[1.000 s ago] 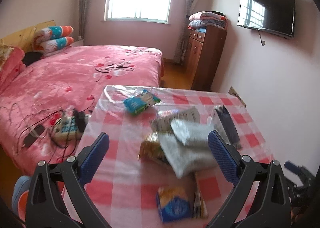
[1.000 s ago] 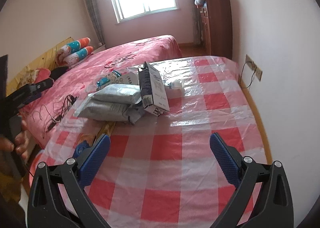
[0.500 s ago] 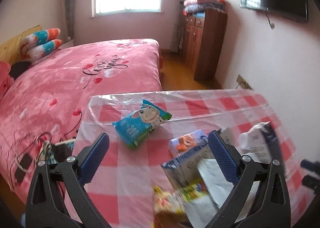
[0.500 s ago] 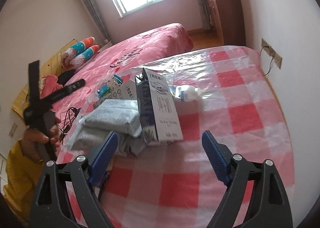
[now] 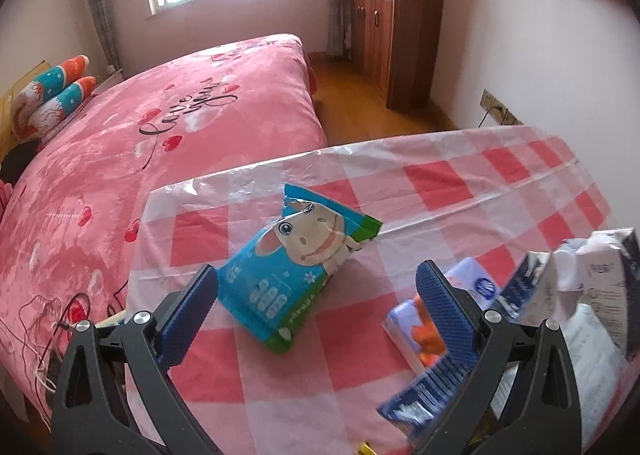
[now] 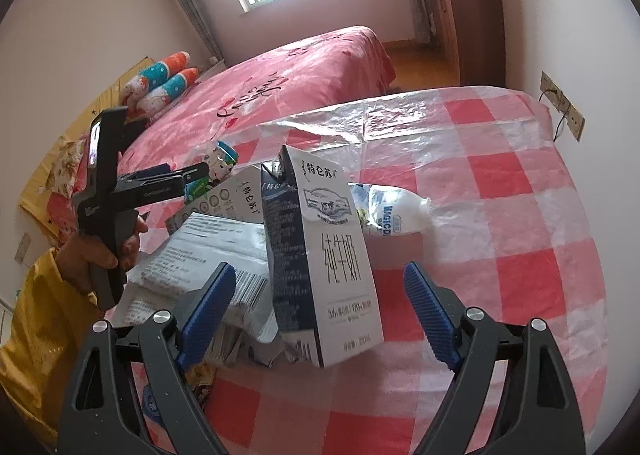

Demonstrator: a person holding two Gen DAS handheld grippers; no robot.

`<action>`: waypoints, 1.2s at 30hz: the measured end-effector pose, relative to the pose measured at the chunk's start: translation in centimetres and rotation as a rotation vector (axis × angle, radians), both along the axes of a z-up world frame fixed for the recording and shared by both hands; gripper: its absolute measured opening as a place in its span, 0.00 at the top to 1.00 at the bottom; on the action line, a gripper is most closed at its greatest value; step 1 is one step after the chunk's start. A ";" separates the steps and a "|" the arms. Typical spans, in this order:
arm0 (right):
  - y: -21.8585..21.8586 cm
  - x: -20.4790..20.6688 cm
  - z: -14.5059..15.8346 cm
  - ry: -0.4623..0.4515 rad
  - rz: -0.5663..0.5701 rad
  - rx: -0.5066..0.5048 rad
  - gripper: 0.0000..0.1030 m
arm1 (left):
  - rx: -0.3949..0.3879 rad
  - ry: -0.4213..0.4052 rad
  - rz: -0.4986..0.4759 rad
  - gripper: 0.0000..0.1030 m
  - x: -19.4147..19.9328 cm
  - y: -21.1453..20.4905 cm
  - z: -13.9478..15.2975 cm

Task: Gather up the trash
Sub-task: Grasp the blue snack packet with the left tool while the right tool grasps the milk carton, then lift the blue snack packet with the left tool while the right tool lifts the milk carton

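Red-checked plastic tablecloth, pink bed behind | my left gripper spread over blue cartoon-cow wipes pack | right gripper just widened, unclenched, around upright white-and-navy milk carton, grey mailer bags crowding beside

Upright milk carton (among wrappers)

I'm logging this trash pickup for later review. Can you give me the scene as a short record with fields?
surface: table with red checked cloth
left hand-held gripper: open, blue wipes pack between its jaws, not gripped
right hand-held gripper: open, upright milk carton between its jaws, not gripped
other trash: grey mailer bag, white pouch
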State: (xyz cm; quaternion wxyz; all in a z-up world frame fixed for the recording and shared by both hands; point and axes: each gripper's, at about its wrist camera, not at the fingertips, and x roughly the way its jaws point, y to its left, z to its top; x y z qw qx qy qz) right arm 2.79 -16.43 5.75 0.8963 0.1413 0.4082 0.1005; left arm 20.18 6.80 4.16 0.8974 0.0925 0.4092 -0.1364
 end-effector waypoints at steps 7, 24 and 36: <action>0.4 1.8 -0.9 0.002 0.012 -0.025 0.13 | -0.001 0.065 0.014 0.03 1.8 0.0 -1.8; 0.5 2.3 -2.9 0.023 -0.022 -0.059 0.60 | -0.054 0.043 0.091 0.56 0.4 1.0 -2.5; 0.1 -1.6 -3.2 0.005 0.007 -0.015 0.62 | -0.160 0.081 0.093 0.65 -4.5 1.7 -2.0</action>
